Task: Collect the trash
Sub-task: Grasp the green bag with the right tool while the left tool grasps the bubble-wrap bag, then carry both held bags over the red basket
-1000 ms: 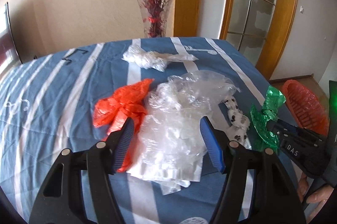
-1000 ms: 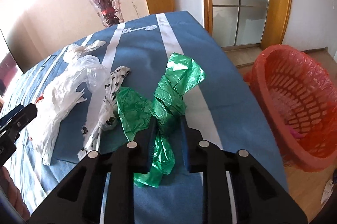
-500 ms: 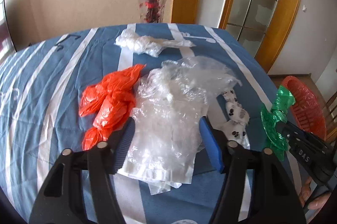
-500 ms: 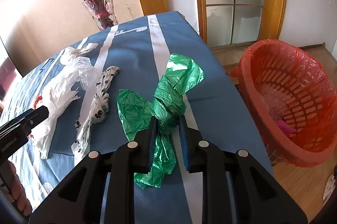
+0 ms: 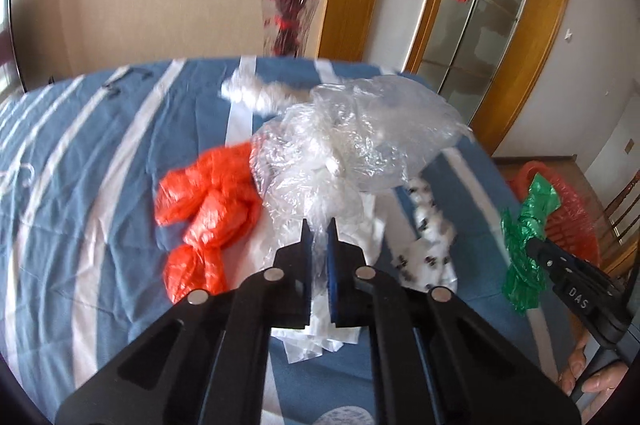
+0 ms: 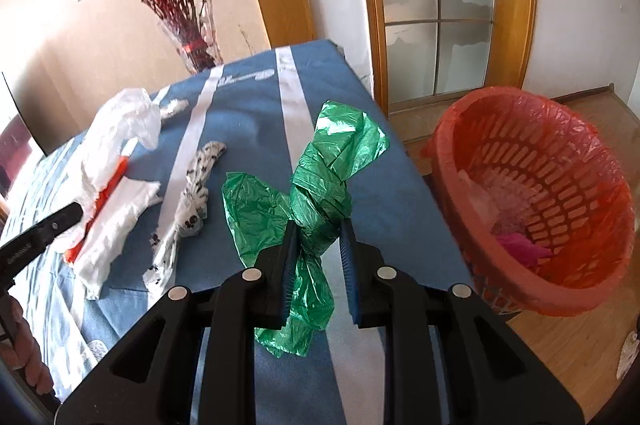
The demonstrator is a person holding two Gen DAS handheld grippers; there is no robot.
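Observation:
My left gripper (image 5: 318,231) is shut on a clear plastic bag (image 5: 360,141) and lifts its bunched top off the blue striped tablecloth (image 5: 100,161). My right gripper (image 6: 318,225) is shut on a knotted green plastic bag (image 6: 328,185), held above the table's right edge; it also shows in the left wrist view (image 5: 528,237). An orange bag (image 5: 208,209) lies left of the clear bag. A white bag with black spots (image 5: 430,237) lies to its right. A red basket (image 6: 540,201) lined with a red bag stands on the floor to the right, with pink trash inside.
A small white bag (image 5: 252,93) lies at the far side of the table. A glass vase with red branches (image 5: 288,21) stands behind the table. A glass door with a wooden frame (image 6: 436,5) is at the back right.
My left gripper has closed on the clear bag and pulled it up. My right gripper with the green bag has moved right, closer to the red basket.

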